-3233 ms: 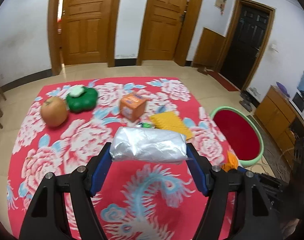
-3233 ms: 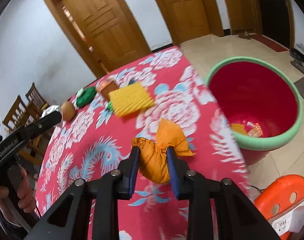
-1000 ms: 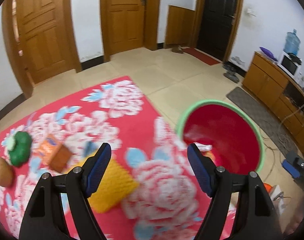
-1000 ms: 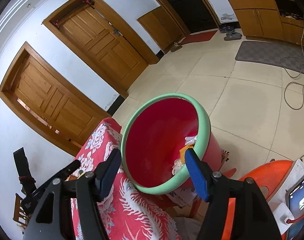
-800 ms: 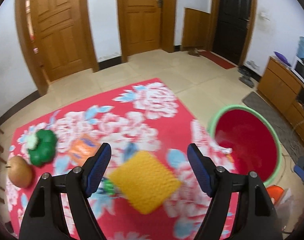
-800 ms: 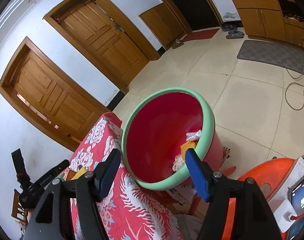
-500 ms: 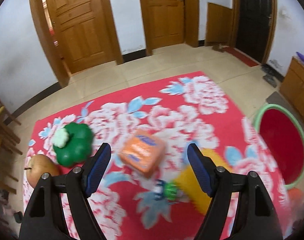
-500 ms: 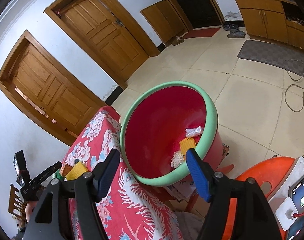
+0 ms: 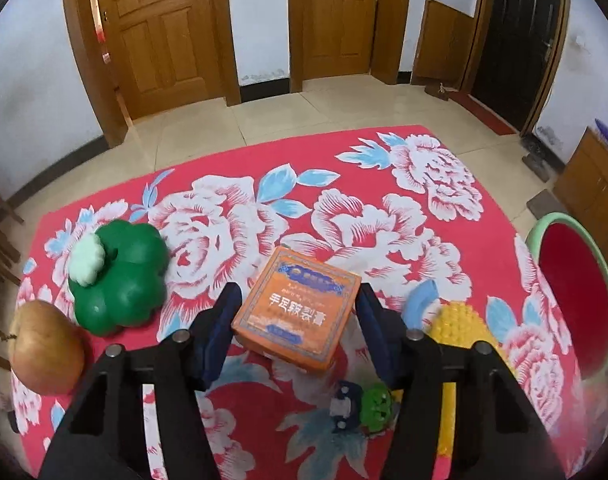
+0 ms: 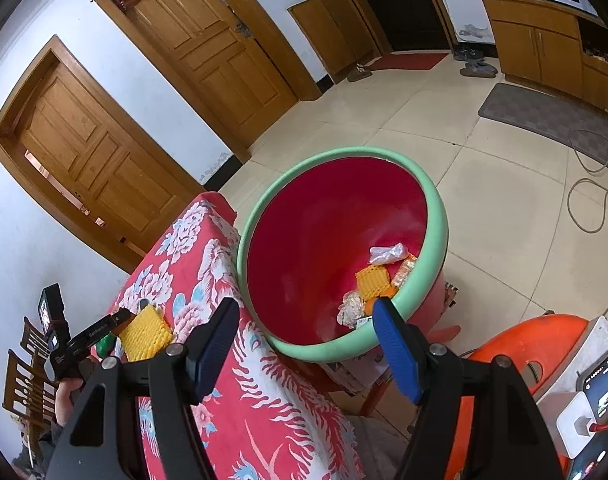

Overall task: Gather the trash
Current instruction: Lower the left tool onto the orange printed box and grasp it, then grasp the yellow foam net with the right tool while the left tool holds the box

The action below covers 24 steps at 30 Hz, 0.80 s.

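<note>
Left wrist view first, and closest in we've got the left hand-held gripper (image 9: 295, 320) with its blue pads straddling the orange cardboard box with blue-bordered printed lid (image 9: 297, 312). The jaws are closing with the box between them, though a sliver of gap shows at each pad, so by my read it isn't pinched yet. The box sits skewed on the red floral-cloth tabletop (image 9: 344, 184), corners turned toward the pads, and that's the worry: pads meeting corners rather than flat sides could spin it or squeeze it out forward.

Just below the right pad lies a small green and blue toy-like piece (image 9: 364, 402), with a yellow bumpy foam sheet (image 9: 460, 320) beside it. A low or off-centre closure could catch either and drag them along. Further left, a green flower-shaped plastic toy with a pale green knob (image 9: 119, 276) and a brownish round fruit (image 9: 45, 348) stand apart from the box. They look like keepers, so a sideways sweep that knocks them would be a mistake.

Over to the right wrist view: the right hand-held gripper (image 10: 304, 340) is spread and empty, hanging over the near edge of the tabletop. Beyond it stands the big red plastic basin with the mint-green rim (image 10: 436, 216), on the floor against the tabletop's edge, with wrappers and a yellow scrap already inside. The carry from box to basin crosses the tabletop, so a weak hold could drop the box short, onto the cloth or the tiled floor (image 10: 504, 184).
</note>
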### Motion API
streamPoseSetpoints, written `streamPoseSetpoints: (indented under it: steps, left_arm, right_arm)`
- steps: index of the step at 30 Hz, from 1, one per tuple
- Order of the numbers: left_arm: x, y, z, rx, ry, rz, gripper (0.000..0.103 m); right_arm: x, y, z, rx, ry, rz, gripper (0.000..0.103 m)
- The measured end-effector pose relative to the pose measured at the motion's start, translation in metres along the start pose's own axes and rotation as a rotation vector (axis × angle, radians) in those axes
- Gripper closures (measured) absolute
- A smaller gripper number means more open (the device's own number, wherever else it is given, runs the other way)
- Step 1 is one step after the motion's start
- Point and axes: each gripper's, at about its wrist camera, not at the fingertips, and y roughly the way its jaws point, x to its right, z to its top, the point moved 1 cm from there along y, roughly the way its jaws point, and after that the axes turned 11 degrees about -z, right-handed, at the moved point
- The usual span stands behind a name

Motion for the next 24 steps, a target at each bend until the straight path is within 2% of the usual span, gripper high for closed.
streamPoseSetpoints:
  steps: [4,10,14,20,24]
  left_arm:
    - [-0.001,-0.018,-0.005,0.030,-0.017,-0.016,0.045]
    - [-0.004,-0.069,-0.020,0.097,-0.043,-0.006,0.045]
    - [-0.010,-0.097,-0.033,0.111,-0.068,0.013,0.045]
    - [-0.024,-0.130,-0.059,0.141,-0.097,0.005,0.045]
    - [-0.034,-0.144,-0.076,0.158,-0.106,0.033,0.045]
  right_arm:
    - [-0.003,-0.006,-0.001,0.004,-0.007,0.010,0.031]
    - [-0.015,-0.024,-0.005,0.030,-0.041,0.038,0.031]
    - [-0.029,-0.037,-0.010,0.042,-0.080,0.066,0.031]
    - [-0.066,-0.053,-0.019,0.028,-0.170,0.125,0.031]
    - [-0.093,-0.062,-0.023,-0.003,-0.234,0.188,0.031]
